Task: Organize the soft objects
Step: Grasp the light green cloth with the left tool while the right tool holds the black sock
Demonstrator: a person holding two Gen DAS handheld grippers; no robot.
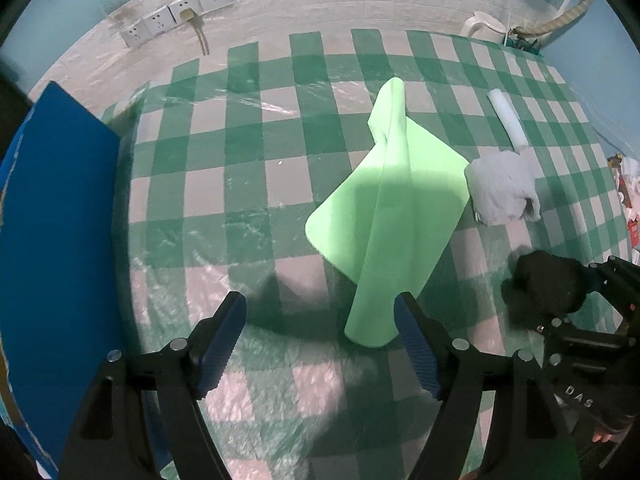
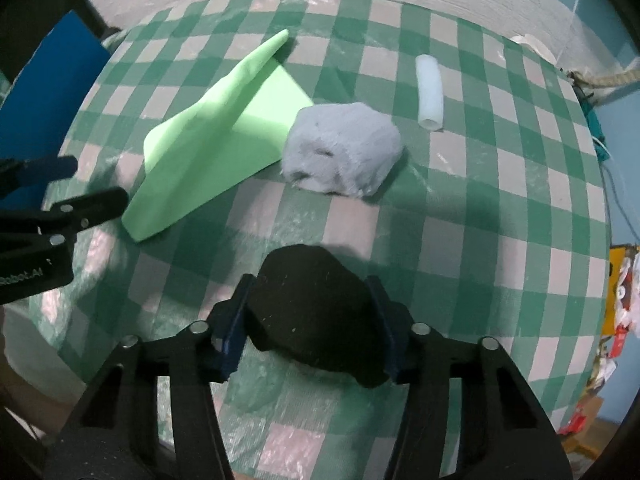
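A light green cloth (image 1: 384, 208) (image 2: 216, 140) lies loosely folded on the checked table, its near corner between the fingers of my left gripper (image 1: 320, 320) (image 2: 86, 184). That gripper is open and its pads do not touch the cloth. My right gripper (image 2: 310, 284) holds a black soft bundle (image 2: 316, 312) (image 1: 548, 284), with both pads against its sides, low over the table. A fluffy pale grey towel (image 2: 342, 148) (image 1: 502, 188) sits bunched beside the green cloth. Behind it lies a white soft tube (image 2: 430, 96) (image 1: 508, 120).
The table (image 1: 240, 200) has a green-and-white checked cover under clear plastic. A blue board (image 1: 52, 220) stands at its left edge. Wall sockets (image 1: 176, 20) and a white jug (image 1: 480, 26) are at the back. Colourful clutter (image 2: 620, 300) lies beyond the right edge.
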